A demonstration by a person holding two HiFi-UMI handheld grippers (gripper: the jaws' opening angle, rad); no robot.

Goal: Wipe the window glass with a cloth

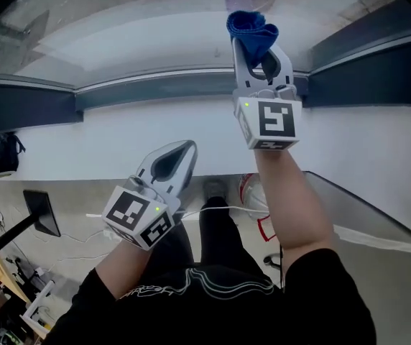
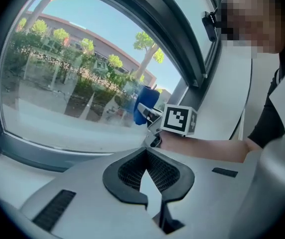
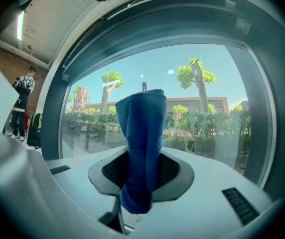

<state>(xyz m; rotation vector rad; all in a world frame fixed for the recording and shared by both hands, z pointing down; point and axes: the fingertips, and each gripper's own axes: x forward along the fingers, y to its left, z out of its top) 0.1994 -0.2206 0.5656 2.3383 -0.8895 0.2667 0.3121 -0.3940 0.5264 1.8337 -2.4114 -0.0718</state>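
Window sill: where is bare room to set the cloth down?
The white sill is bare left and right of the right claw, up to the dark window frame. Only the middle is crowded: right claw with the blue cloth, left claw at the front edge.

I can read no words or numbers. The cube (image 1: pixel 274 121) on my right gripper (image 1: pixel 259 49) shows only square patterns; my shirt's white print (image 1: pixel 164 290) is illegible.

Window glass (image 1: pixel 155 42), dark frame (image 1: pixel 191 86), white sill (image 1: pixel 119 139)

White window sill (image 1: pixel 119 131) beneath dark frame (image 1: pixel 155 92), pale floor (image 1: pixel 76 192) below, black bag (image 1: pixel 1 153) lying by the wall.
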